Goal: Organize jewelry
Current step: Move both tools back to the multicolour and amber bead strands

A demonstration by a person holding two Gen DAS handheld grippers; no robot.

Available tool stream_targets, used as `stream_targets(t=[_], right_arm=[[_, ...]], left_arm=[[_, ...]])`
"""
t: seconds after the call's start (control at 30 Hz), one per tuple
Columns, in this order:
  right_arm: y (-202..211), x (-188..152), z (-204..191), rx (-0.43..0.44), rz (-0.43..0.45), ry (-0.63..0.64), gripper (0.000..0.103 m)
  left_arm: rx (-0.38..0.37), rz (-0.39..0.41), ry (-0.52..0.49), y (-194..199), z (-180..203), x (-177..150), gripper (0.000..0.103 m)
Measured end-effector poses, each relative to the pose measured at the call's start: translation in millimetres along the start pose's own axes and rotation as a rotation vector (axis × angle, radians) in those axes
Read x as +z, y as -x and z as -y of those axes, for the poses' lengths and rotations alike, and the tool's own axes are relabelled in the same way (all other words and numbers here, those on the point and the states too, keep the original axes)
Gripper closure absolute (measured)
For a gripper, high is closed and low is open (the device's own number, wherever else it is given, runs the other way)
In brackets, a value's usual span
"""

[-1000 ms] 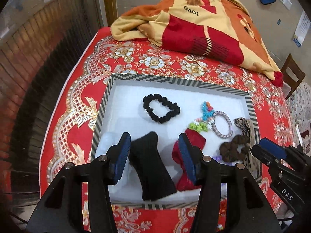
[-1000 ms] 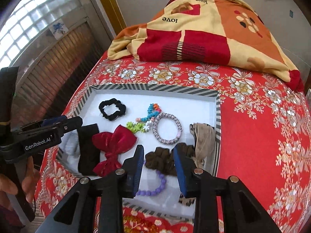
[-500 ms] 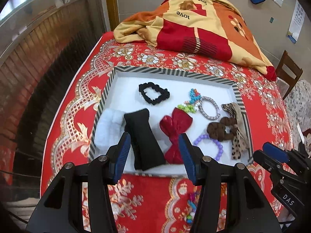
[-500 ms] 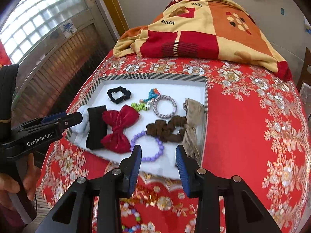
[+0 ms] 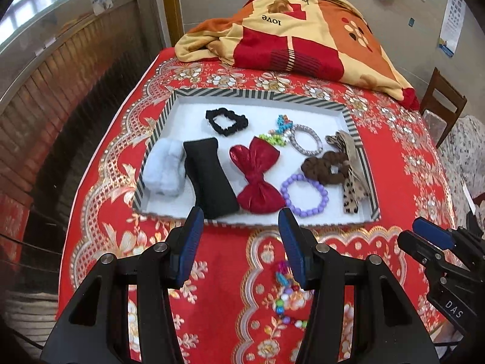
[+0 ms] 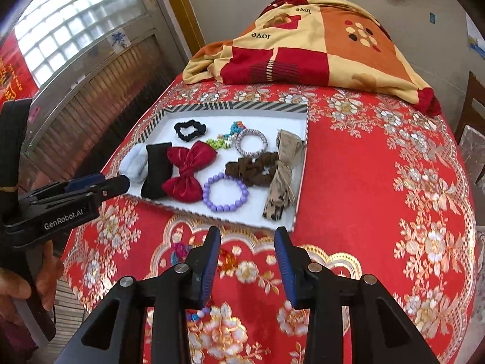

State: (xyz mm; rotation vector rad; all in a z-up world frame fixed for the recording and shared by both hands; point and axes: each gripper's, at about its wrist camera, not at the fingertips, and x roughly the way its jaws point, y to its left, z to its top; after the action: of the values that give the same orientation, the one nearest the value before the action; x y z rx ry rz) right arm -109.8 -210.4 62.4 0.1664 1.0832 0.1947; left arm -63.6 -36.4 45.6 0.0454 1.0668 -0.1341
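Note:
A white tray with a striped rim (image 5: 263, 94) (image 6: 300, 182) lies on the red cloth. In it lie a black scrunchie (image 5: 225, 121), a black pad (image 5: 209, 179), a red bow (image 5: 257, 176) (image 6: 188, 170), a purple bead bracelet (image 5: 304, 195) (image 6: 225, 192), a brown scrunchie (image 5: 326, 168), a silver ring bracelet (image 5: 306, 139) and a leopard ribbon (image 5: 351, 185). A colourful bead string (image 5: 285, 291) lies on the cloth in front of the tray. My left gripper (image 5: 241, 242) is open and empty, in front of the tray. My right gripper (image 6: 247, 261) is open and empty too.
A folded red and yellow blanket (image 5: 297, 33) lies behind the tray. A pale grey fluffy piece (image 5: 163, 170) sits at the tray's left end. A wooden chair (image 5: 442, 103) stands at the right. The bed's left edge drops beside a slatted wall (image 5: 75, 69).
Both grippers have pulled back from over the tray towards the bed's near side. The whole tray and the loose bead string on the cloth have come into view.

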Motion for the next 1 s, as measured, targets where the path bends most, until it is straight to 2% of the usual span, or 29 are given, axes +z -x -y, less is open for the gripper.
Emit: stream_targets(t=[0.2, 0.43, 0.7, 0.83, 1.0], right_arm=[[-4, -27, 5, 0.005, -0.043, 0.002, 0.068], [-22, -52, 8, 0.010, -0.110, 0.002, 0.068], [-46, -50, 9, 0.017, -0.138, 0.011, 0.068], [-61, -42, 4, 0.024, -0.153, 0.046, 0.068], [-83, -31, -13, 0.019, -0.170, 0.122, 0.068]], left_arm=[[-0.041, -0.025, 0.010, 7, 1, -17, 0.052], [-0.068, -0.112, 0.010, -12, -2, -46, 0.052], [-0.113, -0.216, 0.019, -37, 1, -80, 0.051], [-0.109, -0.262, 0.003, -53, 13, -93, 0.051], [-0.059, -0.258, -0.006, -62, 19, -98, 0.051]])
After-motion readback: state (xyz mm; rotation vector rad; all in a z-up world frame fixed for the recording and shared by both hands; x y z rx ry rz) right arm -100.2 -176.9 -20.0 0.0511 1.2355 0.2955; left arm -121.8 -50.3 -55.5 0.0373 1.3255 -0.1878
